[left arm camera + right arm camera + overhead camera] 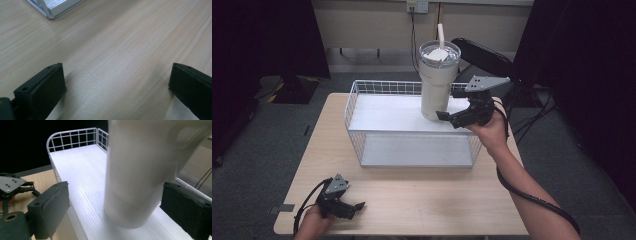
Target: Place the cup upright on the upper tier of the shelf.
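A tall white tumbler (pixel 437 85) with a clear lid and a straw stands upright on the top shelf of a white wire rack (pixel 384 116), near its right end. My right gripper (pixel 451 107) is open at the tumbler's base. In the right gripper view the tumbler (pixel 140 170) stands between the two spread jaws of that gripper (pixel 116 187), with a gap on each side. My left gripper (pixel 354 207) rests open on the wooden table (pixel 427 200) at the front left, and nothing lies between the fingers of this gripper (pixel 116 67).
The rack has a lower shelf (pixel 412 150) and low wire rails (pixel 75 136) around the top. A corner of the rack (pixel 53 8) lies ahead of the left gripper. A black chair (pixel 484 55) stands behind the table, with cables on the floor at the right.
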The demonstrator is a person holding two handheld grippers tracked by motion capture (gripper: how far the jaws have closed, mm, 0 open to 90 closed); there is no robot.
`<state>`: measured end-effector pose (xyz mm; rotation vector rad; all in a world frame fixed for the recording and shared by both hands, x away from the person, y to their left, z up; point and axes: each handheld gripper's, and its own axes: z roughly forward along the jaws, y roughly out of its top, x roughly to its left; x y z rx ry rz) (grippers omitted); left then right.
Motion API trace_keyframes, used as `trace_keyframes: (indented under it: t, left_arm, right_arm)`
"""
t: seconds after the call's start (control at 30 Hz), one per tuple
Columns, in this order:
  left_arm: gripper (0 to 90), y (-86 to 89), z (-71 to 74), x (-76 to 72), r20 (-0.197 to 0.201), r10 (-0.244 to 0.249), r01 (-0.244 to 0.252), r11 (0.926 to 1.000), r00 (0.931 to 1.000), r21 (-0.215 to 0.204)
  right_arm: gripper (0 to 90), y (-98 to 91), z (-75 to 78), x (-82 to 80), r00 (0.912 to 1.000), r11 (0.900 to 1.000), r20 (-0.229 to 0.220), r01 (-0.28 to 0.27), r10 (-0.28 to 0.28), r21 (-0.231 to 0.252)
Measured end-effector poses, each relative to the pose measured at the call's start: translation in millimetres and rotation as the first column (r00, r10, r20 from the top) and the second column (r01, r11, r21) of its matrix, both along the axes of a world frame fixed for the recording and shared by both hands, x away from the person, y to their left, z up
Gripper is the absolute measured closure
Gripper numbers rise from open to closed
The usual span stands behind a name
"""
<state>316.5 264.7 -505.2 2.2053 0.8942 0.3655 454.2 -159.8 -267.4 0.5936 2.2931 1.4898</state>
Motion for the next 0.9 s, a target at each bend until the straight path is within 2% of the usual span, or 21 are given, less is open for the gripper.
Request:
trace_keyframes:
  t: [0.17,0.33,0.9]
  left_arm:
    - [0.0,0.2,0.1,0.1,0.000,-0.003,0.003,1.0000,1.0000,0.004]
    - [0.0,0.2,0.1,0.1,0.000,-0.003,0.003,1.0000,1.0000,0.004]
    - [0.0,0.2,0.1,0.1,0.000,-0.002,0.002,1.0000,1.0000,0.004]
  right_arm:
    - [7.7,1.7,-2.3,-6.8,0.9995,0.9995,-0.004,-0.031,0.031,-0.008]
    - [7.7,0.1,-4.6,-12.4,0.9986,0.9985,-0.001,-0.053,0.053,0.013]
    - [7.7,-2.5,-21.1,-34.6,0.9924,0.9924,-0.012,-0.122,0.123,0.013]
